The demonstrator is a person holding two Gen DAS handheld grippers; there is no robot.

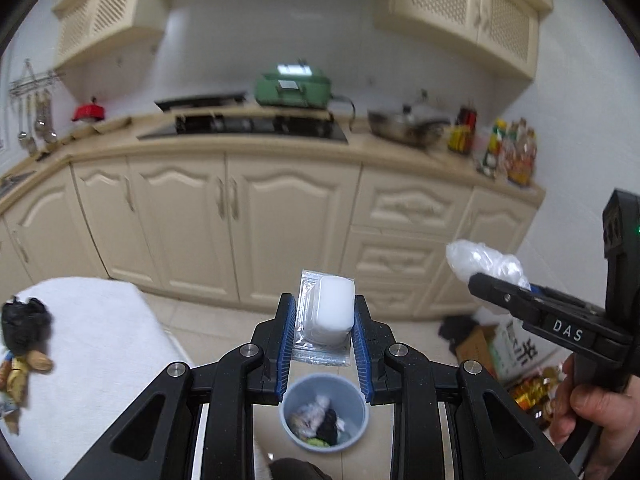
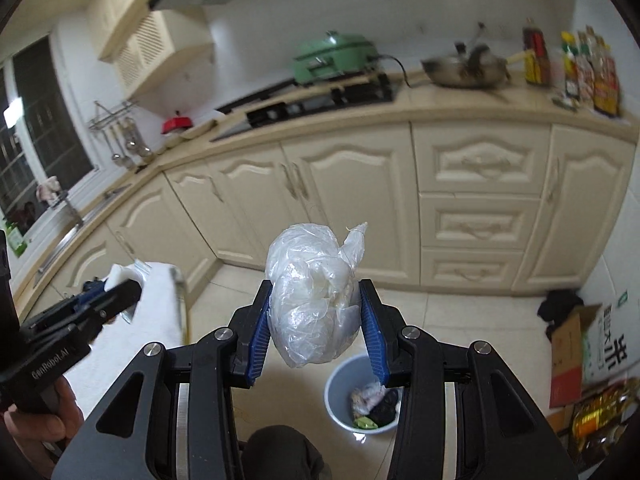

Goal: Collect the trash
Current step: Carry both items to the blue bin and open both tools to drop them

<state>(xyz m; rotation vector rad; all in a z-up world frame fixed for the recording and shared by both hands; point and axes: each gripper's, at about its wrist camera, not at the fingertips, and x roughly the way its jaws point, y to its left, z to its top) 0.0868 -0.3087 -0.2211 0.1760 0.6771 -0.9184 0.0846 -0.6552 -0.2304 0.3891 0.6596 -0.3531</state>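
My left claw (image 1: 324,320) is clamped on a clear sachet (image 1: 326,316) holding what looks like a white block, blur permitting; my right claw (image 2: 316,312) grips a crumpled plastic bag (image 2: 316,296); both hang above the floor near the grey bin (image 2: 362,400), already part filled with trash; I judge this the carrying step; next I must centre each over the rim, then release.
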